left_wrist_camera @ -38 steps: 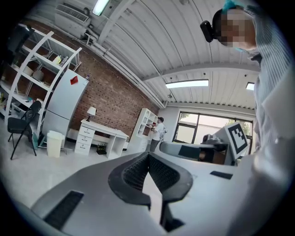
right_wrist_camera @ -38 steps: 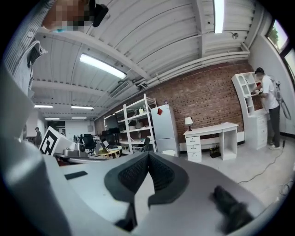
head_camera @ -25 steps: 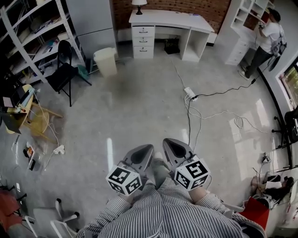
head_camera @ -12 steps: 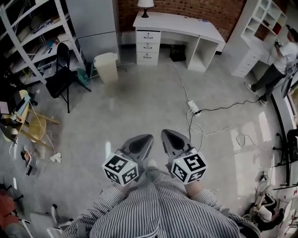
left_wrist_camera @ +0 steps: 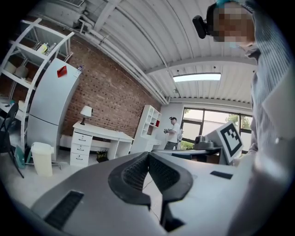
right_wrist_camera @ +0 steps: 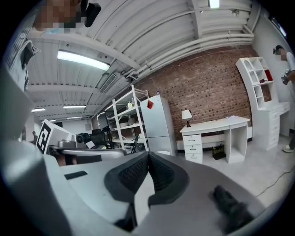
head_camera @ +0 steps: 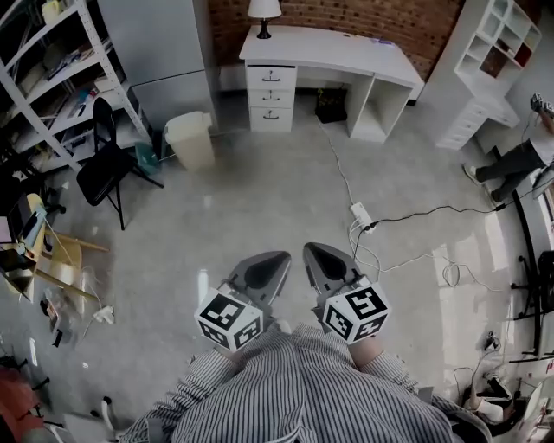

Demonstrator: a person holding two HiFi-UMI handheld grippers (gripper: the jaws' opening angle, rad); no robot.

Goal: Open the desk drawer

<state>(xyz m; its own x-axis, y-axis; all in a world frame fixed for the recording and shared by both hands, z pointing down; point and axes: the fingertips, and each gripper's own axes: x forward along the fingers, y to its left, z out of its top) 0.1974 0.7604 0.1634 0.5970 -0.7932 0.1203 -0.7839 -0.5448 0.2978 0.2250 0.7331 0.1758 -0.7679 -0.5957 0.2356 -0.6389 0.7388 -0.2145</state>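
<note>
The left tool (left_wrist_camera: 148, 156) has its ribbed pads pressed together with nothing between them, and the right tool (right_wrist_camera: 148, 155) is closed and empty in the same way. In the head view both are held side by side just in front of the person's striped shirt, pointing across the room.

Between them and the goal lies open floor (head_camera: 260, 199), crossed by a cable (head_camera: 342, 173) that runs to a power strip (head_camera: 362, 214).

The white counter (head_camera: 346, 50) stands well apart against the brick wall. Its stack of three drawers (head_camera: 271, 97) sits under the left end, directly below a lamp (head_camera: 264, 10).

Each drawer front is flat and looks smooth, so the only real purchase is likely the small dark handle (head_camera: 272, 78) at its centre. It looks thin and rigid, probably metal and a little slick. A tool would have to open first, then pinch it squarely.

The drawer itself is probably a light, stiff box on runners. A straight, level pull should move it, while a skewed one may bind it or shake the lamp.
</note>
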